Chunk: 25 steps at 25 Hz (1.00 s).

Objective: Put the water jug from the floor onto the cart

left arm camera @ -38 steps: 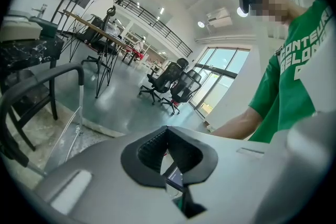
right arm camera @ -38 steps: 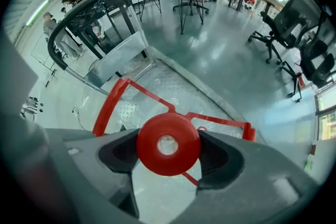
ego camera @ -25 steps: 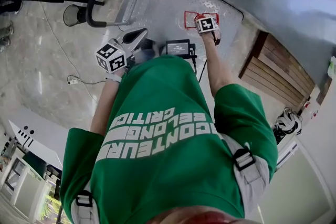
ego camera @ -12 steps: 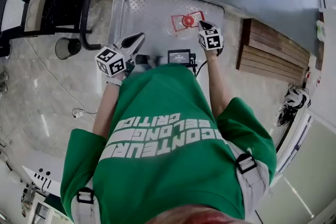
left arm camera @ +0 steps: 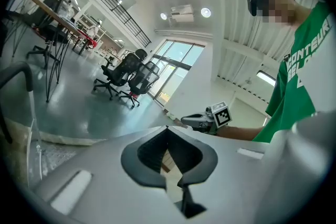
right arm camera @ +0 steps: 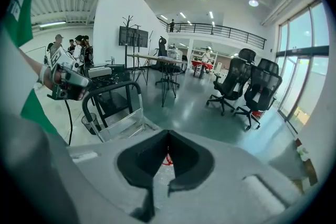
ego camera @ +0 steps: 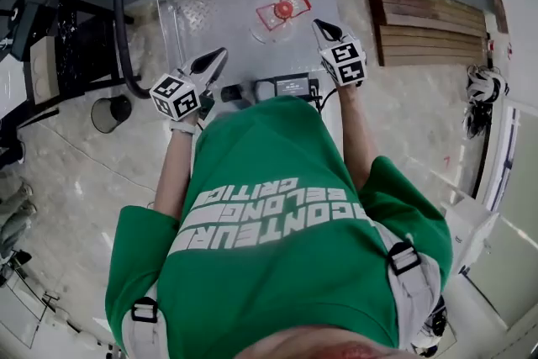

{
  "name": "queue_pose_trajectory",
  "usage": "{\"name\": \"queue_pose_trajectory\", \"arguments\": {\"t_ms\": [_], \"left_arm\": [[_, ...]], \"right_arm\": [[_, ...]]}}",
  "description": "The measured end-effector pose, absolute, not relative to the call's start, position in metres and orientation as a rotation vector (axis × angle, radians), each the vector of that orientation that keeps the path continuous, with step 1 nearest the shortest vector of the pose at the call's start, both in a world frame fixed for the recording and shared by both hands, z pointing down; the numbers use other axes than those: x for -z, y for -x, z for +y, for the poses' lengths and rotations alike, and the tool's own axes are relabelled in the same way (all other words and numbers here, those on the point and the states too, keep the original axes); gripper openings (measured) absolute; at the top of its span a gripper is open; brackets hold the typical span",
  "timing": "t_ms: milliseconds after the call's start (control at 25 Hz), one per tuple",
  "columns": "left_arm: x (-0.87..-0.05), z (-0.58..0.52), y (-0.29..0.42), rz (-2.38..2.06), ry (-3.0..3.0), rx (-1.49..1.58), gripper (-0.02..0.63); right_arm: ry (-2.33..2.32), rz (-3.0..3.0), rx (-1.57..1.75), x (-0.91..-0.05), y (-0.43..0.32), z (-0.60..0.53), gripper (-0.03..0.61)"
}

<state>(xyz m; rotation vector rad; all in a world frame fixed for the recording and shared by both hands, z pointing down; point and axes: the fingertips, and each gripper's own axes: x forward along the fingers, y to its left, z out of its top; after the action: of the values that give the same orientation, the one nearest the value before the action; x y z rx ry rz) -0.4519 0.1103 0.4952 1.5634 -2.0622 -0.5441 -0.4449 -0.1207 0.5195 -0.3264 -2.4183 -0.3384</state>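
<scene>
Standing upright on the cart [ego camera: 214,17], the water jug [ego camera: 283,9] is showing its red cap to the head camera. Its long axis is running vertically, so only the top is appearing, with a red square outline around the cap. The jug is sitting in the upper centre of the head view, on the far part of the metal deck. It is touching neither gripper.

Count of task items: one water jug, one cart, two grippers.

The left gripper [ego camera: 218,55] is hovering at centre left of the head view, over the near edge of the deck, pointing toward the upper right. In the left gripper view its jaws are meeting at the tips and holding nothing.

The right gripper [ego camera: 322,27] is hovering at centre right of the head view, just below and to the right of the jug. It is pointing toward the upper left. In the right gripper view its jaws are closed tip to tip with nothing gripped, and a small patch of red is showing through the gap behind them.

The black push handle [ego camera: 124,34] is arching up at the left end of the cart. One round bin [ego camera: 110,113] is standing on the floor at left, below the handle. One stack of wooden slats [ego camera: 430,23] is lying at upper right. Two office chairs [right arm camera: 247,86] are standing side by side at the right of the right gripper view.
</scene>
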Motion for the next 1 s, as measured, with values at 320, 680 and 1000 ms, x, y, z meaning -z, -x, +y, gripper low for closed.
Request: {"name": "queue_pose_trajectory", "arguments": {"t_ms": [320, 680, 1000], "left_arm": [[-0.498, 0.114, 0.447, -2.008, -1.635, 0.568, 0.008], [-0.497, 0.097, 0.442, -1.960, -1.678, 0.565, 0.008], [-0.498, 0.081, 0.448, -1.980, -1.649, 0.539, 0.008]], "right_arm": [[0.256, -2.418, 0.341, -0.502, 0.399, -0.109, -0.008], [0.185, -2.422, 0.301, -0.497, 0.376, -0.120, -0.008], [0.196, -2.429, 0.245, -0.503, 0.371, -0.133, -0.008]]}}
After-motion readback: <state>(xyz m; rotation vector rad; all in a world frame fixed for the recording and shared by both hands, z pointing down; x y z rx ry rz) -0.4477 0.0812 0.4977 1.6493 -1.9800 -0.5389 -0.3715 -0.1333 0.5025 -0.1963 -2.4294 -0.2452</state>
